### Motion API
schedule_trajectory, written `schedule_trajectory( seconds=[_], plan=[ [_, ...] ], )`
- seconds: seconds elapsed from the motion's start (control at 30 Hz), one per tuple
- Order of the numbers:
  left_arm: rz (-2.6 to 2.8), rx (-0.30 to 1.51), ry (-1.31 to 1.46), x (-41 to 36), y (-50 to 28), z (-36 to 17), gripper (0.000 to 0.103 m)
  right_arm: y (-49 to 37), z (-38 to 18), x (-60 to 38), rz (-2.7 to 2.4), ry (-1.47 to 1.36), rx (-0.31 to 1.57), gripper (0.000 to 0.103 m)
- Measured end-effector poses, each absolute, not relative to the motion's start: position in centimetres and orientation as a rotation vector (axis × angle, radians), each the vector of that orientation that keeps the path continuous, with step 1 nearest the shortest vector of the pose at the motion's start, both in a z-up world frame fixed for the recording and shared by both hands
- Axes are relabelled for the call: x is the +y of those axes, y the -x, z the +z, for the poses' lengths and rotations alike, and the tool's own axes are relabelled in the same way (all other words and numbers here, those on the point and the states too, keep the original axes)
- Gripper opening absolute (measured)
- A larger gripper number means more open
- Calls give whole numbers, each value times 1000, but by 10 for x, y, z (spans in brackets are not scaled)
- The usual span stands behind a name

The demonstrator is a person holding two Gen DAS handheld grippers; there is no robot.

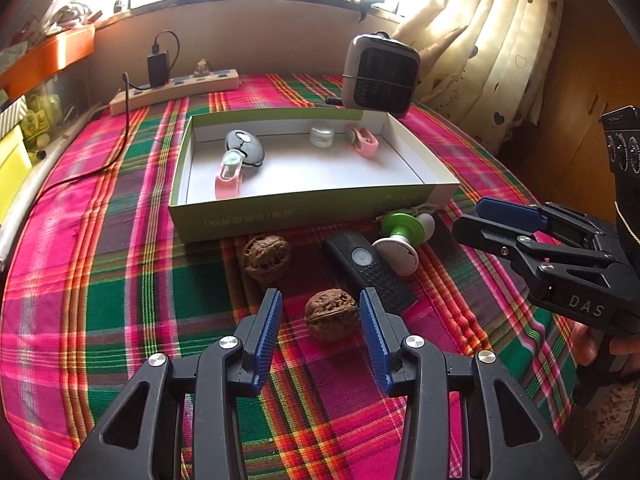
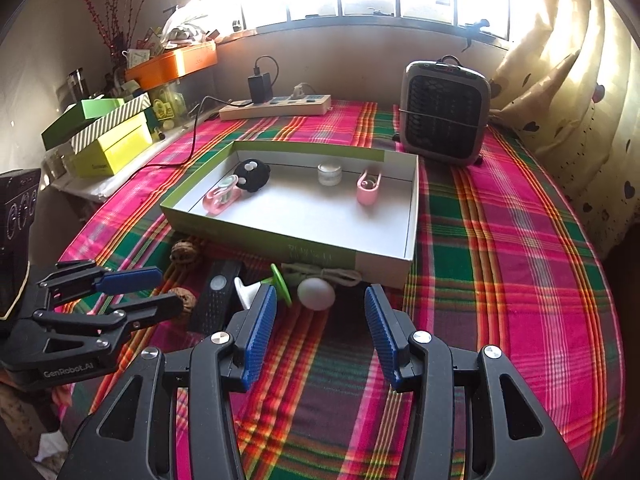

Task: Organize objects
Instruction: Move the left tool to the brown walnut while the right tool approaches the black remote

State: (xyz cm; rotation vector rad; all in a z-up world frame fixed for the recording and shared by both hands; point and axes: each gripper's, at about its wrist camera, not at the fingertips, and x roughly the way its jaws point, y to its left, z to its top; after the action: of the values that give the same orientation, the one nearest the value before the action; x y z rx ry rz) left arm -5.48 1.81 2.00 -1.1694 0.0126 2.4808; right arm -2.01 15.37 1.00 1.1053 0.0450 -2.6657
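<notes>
An open green-and-white box (image 1: pixel 280 212) (image 2: pixel 384 256) on the plaid cloth holds a black round object (image 1: pixel 245 147), two pink clips (image 1: pixel 229 176) (image 1: pixel 363 141) and a small jar (image 1: pixel 322 137). In front lie two walnuts (image 1: pixel 330 314) (image 1: pixel 266 257), a black remote (image 1: pixel 370 270) and a green-and-white spool toy (image 1: pixel 400 240) (image 2: pixel 316 294). My left gripper (image 1: pixel 320 336) is open with the near walnut between its fingers, not touching. My right gripper (image 2: pixel 318 332) is open and empty, just short of the spool toy; it also shows in the left wrist view (image 1: pixel 486 226).
A small fan heater (image 1: pixel 380 74) (image 2: pixel 444 118) stands behind the box. A power strip (image 1: pixel 176 90) with a charger and cable lies at the back left. Stacked boxes (image 2: pixel 108 140) sit left of the table. A curtain (image 2: pixel 568 60) hangs on the right.
</notes>
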Motion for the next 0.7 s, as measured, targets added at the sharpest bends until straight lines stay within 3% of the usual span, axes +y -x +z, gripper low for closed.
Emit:
schedule_trajectory(
  seconds=[0.6,0.7],
  plan=[
    [2495,19,1203,13,62,9,38,12,2,136,-2603,-1133,70,48],
    [2510,10,1203,8,62,8,32,11,0,131,-2585,-1134,75,48]
  ],
)
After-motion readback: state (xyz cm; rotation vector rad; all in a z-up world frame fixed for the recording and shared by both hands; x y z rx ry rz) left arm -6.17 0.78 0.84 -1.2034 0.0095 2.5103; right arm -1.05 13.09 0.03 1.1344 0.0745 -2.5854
